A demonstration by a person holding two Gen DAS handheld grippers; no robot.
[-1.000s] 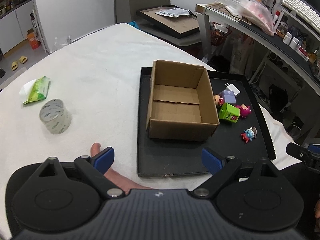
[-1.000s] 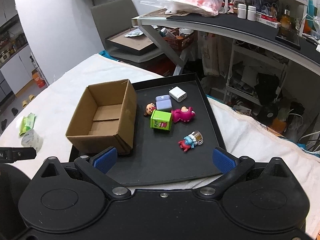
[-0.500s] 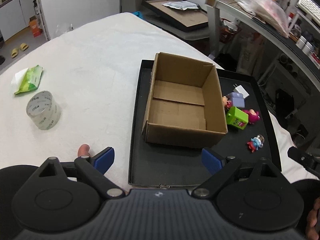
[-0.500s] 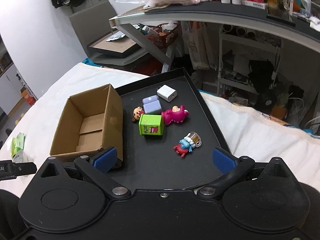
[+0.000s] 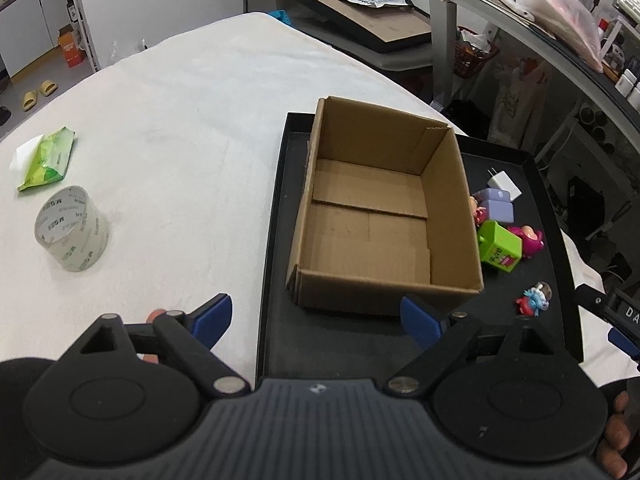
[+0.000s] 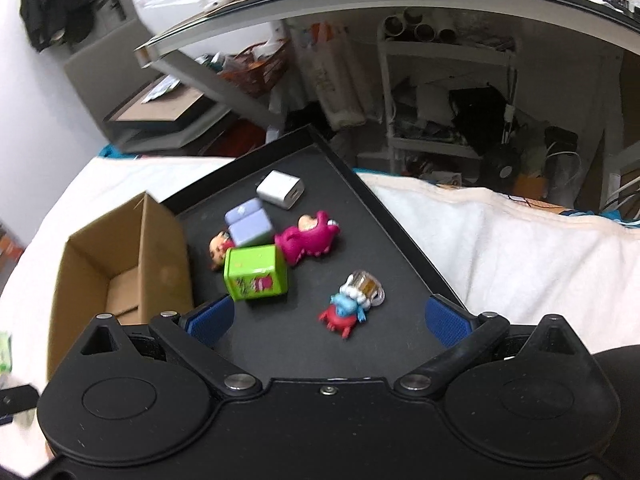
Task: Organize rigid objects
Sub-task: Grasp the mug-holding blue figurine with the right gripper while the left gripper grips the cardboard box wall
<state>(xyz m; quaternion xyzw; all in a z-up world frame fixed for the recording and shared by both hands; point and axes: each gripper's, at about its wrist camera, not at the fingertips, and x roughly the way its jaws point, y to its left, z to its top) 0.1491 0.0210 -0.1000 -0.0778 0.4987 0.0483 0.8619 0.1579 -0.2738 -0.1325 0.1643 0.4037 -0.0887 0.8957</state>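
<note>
Stock, largest first: black tray (image 5: 276, 216) on the white cloth; cardboard box (image 5: 384, 216), empty, on the tray's left half; green cube (image 6: 256, 272), its printed label too blurred to read; pink dinosaur (image 6: 308, 240); lilac case (image 6: 248, 226); white charger (image 6: 280, 189); a small doll head, partly hidden; blue-red figure (image 6: 346, 308) — all loose on the tray at the box's 3 o'clock. Off-tray, 9 o'clock: tape roll (image 5: 72, 234) with repeated lettering too small to read. Your left gripper (image 5: 316, 316) and right gripper (image 6: 328, 318) both stand spread, carrying nothing. Judged step: approach for the first pick; next, lower the right gripper around the figure at its 12 o'clock.
</note>
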